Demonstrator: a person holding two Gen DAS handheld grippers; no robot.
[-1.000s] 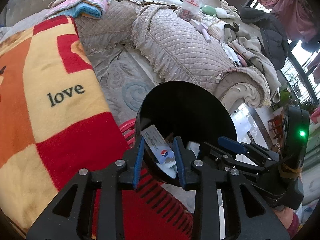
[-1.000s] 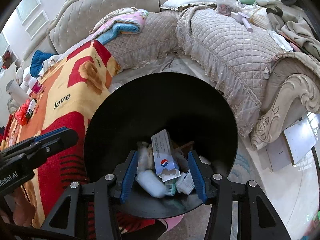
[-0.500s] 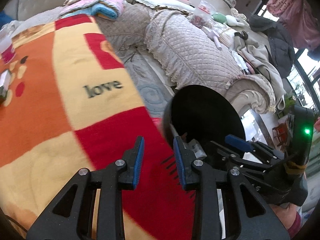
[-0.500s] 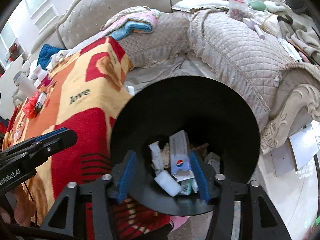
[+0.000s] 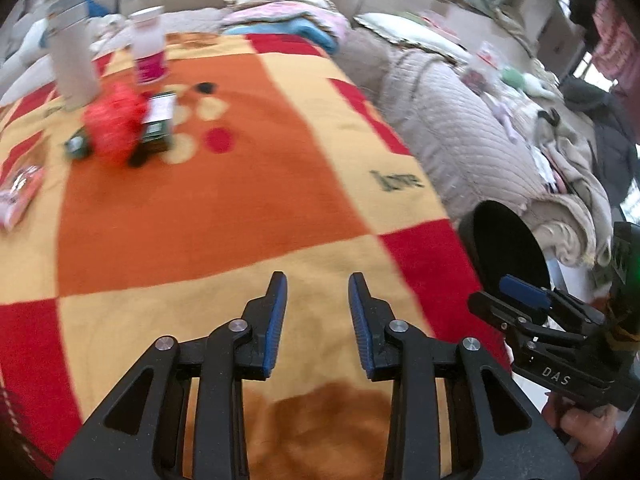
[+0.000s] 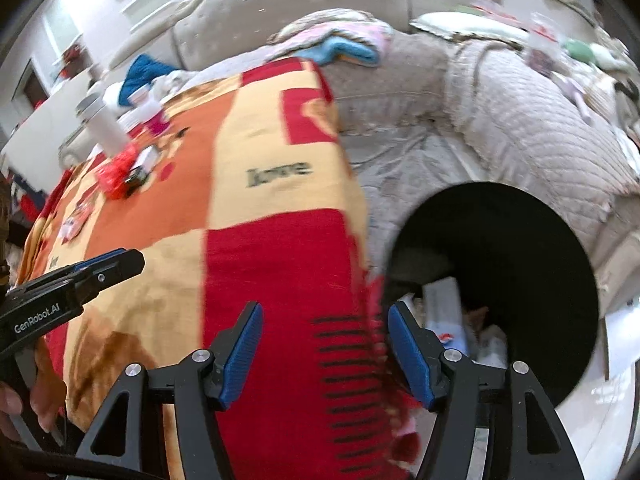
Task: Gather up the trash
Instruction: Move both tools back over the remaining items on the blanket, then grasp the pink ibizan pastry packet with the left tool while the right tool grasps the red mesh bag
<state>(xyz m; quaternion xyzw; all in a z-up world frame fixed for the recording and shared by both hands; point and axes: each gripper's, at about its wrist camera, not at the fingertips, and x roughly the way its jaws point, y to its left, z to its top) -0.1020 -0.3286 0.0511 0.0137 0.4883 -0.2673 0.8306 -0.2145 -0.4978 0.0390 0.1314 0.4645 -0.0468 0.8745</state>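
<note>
Trash partly collected: some sat in the black bin (image 6: pixel 520 240), more lay on the blanket (image 5: pixel 200 208).

We saw a white carton (image 6: pixel 444 312) and other scraps already down in the bin at the blanket's right edge. Far left on the blanket, a red crumpled wrapper (image 5: pixel 114 120), a small dark box (image 5: pixel 158 122) and a pink packet (image 5: pixel 18 192) remained uncollected, we judged. Our left gripper (image 5: pixel 316 320) hovered over the blanket, jaws opening, empty; our right gripper (image 6: pixel 324 352) was opening wider, also gripping nothing.
</note>
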